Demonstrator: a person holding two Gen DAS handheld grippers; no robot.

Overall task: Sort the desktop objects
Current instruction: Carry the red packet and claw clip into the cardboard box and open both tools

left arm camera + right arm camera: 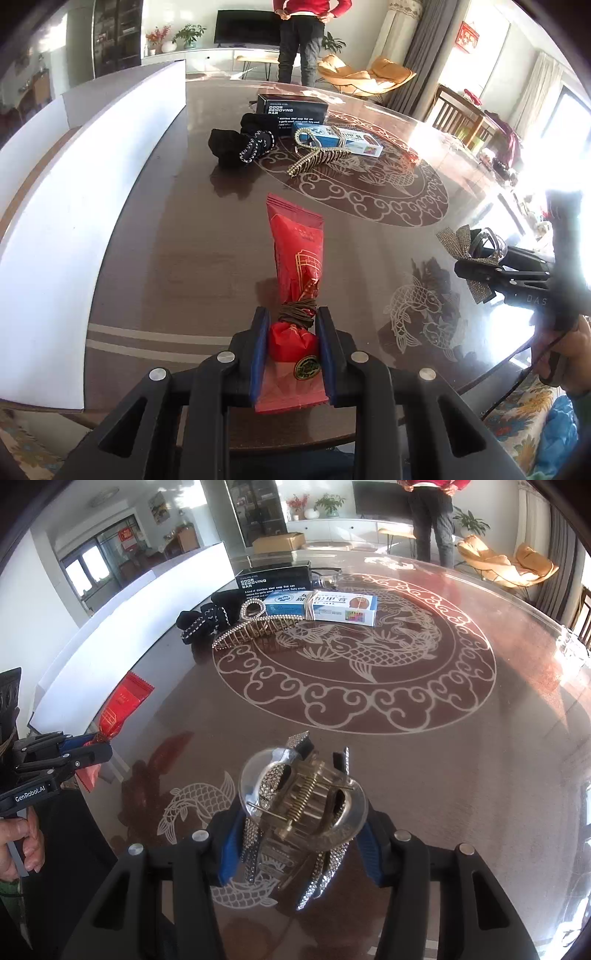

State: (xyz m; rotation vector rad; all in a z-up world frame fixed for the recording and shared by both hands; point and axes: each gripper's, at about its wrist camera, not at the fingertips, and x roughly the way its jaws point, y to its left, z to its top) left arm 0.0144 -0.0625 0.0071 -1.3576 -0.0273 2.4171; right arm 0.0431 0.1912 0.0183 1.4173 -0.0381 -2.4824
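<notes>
My left gripper (291, 332) is shut on a red packet (297, 254) tied with brown cord, held above the dark table (177, 258); it also shows in the right wrist view (122, 709). My right gripper (295, 834) is shut on a clear rhinestone bow hair clip (303, 805), seen in the left wrist view (476, 251) at the right. Further back lie a gold claw clip (317, 157) (251, 629), a black hair accessory (240, 146) (201, 622), a blue-white box (343, 142) (325, 607) and a black box (293, 109) (273, 579).
A long white box (92, 177) runs along the table's left side, also in the right wrist view (147, 602). A person in red stands beyond the far edge (299, 40). Chairs stand at the right (458, 114). Glasses (325, 574) lie behind the black box.
</notes>
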